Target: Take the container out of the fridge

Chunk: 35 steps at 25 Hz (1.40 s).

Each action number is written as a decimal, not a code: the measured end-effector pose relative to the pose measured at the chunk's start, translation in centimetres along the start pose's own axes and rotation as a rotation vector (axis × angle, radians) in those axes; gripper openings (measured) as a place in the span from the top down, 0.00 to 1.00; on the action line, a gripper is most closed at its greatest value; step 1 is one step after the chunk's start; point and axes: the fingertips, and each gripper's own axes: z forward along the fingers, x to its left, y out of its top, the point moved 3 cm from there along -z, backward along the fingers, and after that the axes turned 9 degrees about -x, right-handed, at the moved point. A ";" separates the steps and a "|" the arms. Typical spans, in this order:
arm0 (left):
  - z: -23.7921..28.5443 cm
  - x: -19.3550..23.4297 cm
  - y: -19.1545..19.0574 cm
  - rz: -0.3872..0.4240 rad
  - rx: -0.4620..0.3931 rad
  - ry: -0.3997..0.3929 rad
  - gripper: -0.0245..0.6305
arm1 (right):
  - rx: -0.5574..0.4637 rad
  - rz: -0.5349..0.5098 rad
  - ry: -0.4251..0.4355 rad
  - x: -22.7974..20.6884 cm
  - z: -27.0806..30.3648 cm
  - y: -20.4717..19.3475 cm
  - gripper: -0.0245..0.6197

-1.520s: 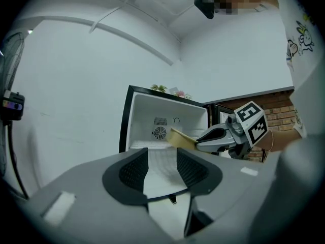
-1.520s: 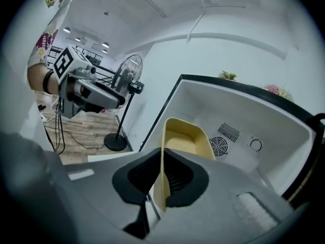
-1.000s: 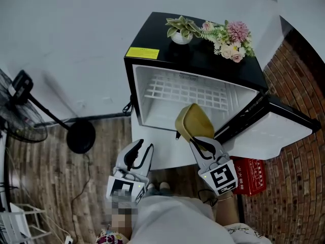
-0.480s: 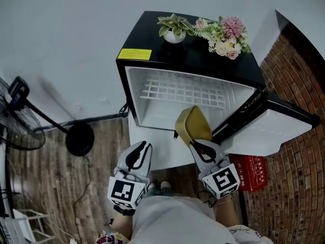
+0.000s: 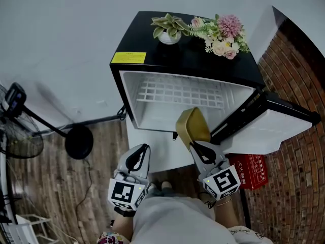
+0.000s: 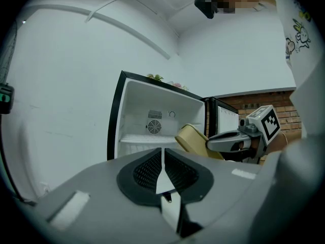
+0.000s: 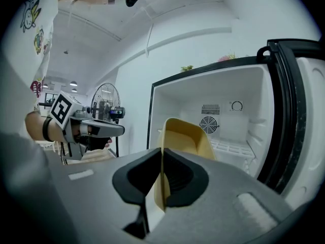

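While the right gripper (image 5: pixel 196 145) has its fingers pinched on one wall of the yellow container (image 5: pixel 192 125), that tub hangs tilted just in front of the open mini fridge (image 5: pixel 152 60). It is on the side where the door (image 5: pixel 269 128) stands swung wide. So the container looks to be out of the compartment, and my job now is to bring it clear cleanly.

A single-wall pinch on a thin rim can let the tub pivot, so I would hold the squeeze firm and draw straight back toward me without twisting the wrist. The door edge lies near on the right, so I would bias the pull slightly left of it. From the right gripper view the tub looks empty, though I can't see its bottom well, so I would level it gently, not quickly.

On the other side, the left gripper (image 5: pixel 142 149) hovers low and well apart from the tub. Its fingers are closing with nothing between them. I would leave it there, ready to steady the tub's far wall if it starts to swing. The wire shelf (image 5: pixel 177 93) inside is bare, so nothing there needs minding.
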 end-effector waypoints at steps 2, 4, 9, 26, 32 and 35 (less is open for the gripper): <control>0.2 0.1 -0.1 -0.002 0.002 -0.001 0.94 | -0.009 0.005 -0.012 -0.2 0.1 0.2 0.94; 0.3 0.1 -0.2 -0.004 0.002 -0.002 0.95 | -0.017 0.016 -0.021 -0.4 0.2 0.2 0.94; 0.5 0.6 0.0 -0.006 0.005 0.009 0.96 | -0.032 0.045 -0.035 -0.7 0.2 0.1 0.94; 0.9 1.6 -0.6 -0.007 0.000 0.025 0.96 | -0.038 0.071 -0.031 -1.4 1.0 0.1 0.94; 0.9 1.9 -0.2 -0.005 0.008 0.036 0.96 | -0.037 0.069 -0.020 -1.3 1.3 0.0 0.94; 0.9 2.0 -0.2 -0.004 0.008 0.043 0.96 | -0.037 0.068 -0.017 -1.4 1.4 0.1 0.94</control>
